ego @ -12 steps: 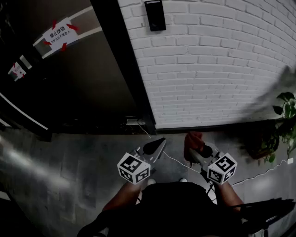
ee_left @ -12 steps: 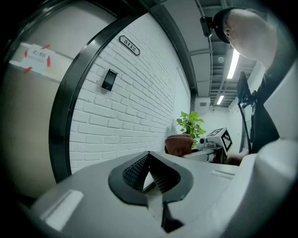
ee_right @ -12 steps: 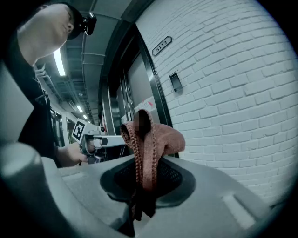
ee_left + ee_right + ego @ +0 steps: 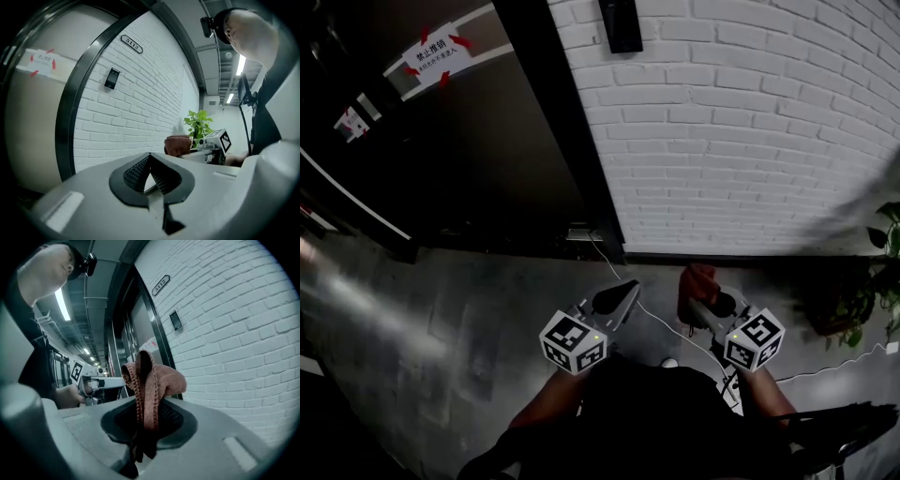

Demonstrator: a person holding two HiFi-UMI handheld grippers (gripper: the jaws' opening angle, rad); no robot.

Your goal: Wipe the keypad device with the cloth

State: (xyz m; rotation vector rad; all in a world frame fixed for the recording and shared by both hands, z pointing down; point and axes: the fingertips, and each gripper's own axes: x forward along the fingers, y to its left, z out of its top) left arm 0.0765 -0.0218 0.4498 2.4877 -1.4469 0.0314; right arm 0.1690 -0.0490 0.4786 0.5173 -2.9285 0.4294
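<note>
A small dark number plate (image 4: 131, 43) reading "5112" is hanging high on the white brick wall (image 4: 140, 112), seen from the left gripper view. A white notice (image 4: 438, 53), taped at its corners with red, is showing two lines of Chinese characters on the dark door (image 4: 487, 159), too small to read reliably. A smaller red-and-white sticker (image 4: 352, 122) further left on the door is staying illegible.
</note>
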